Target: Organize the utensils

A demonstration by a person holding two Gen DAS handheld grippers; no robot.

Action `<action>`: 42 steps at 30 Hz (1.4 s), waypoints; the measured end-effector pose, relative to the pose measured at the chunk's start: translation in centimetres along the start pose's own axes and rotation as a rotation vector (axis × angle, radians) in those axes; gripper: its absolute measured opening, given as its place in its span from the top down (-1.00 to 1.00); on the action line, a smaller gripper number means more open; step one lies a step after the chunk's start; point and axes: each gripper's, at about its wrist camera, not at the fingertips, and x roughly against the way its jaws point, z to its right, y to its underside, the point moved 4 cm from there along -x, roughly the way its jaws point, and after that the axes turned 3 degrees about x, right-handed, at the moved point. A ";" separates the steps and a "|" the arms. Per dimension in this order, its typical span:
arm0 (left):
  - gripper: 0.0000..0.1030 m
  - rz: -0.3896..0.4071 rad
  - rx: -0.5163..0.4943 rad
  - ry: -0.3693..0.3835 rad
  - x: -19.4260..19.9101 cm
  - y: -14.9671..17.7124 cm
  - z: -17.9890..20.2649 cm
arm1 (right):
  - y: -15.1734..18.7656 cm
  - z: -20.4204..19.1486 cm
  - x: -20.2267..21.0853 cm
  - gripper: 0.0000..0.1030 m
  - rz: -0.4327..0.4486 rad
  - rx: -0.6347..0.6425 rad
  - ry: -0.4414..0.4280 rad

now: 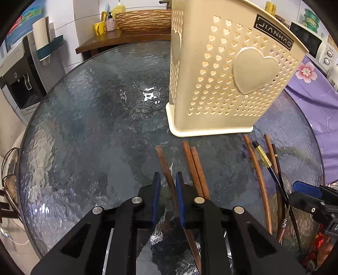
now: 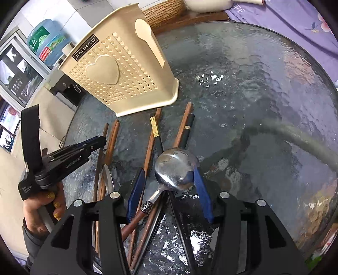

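A cream perforated utensil holder (image 1: 228, 76) stands on the round glass table (image 1: 95, 127); it also shows in the right wrist view (image 2: 118, 72). Several chopsticks lie in front of it. My left gripper (image 1: 168, 179) is partly open, its blue pads either side of one brown chopstick (image 1: 165, 167), not clamped. My right gripper (image 2: 170, 175) is open around the bowl of a steel spoon (image 2: 175, 167) with a brown handle, lying over brown and black chopsticks (image 2: 186, 131). The left gripper (image 2: 93, 143) shows in the right wrist view, over the left chopsticks.
A pair of brown chopsticks (image 1: 196, 169) lies right of my left gripper, with more, including a black-and-gold one (image 1: 264, 156), further right. A knife blade (image 2: 109, 179) lies among the left chopsticks. A wooden bowl (image 1: 143, 20) stands behind the table. Purple cloth (image 1: 316, 105) borders the right.
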 end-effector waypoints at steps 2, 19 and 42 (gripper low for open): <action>0.72 -0.011 -0.011 -0.007 -0.3 -0.5 0.2 | 0.1 -0.4 -0.1 0.04 -0.009 0.016 0.021; 0.81 -0.015 -0.064 -0.045 -0.8 -0.5 1.4 | -0.6 -1.2 -1.9 0.17 -0.063 0.007 0.058; 0.86 -0.001 -0.036 -0.045 -0.4 -0.4 0.9 | -2.5 -2.1 -1.4 0.60 0.002 0.145 0.049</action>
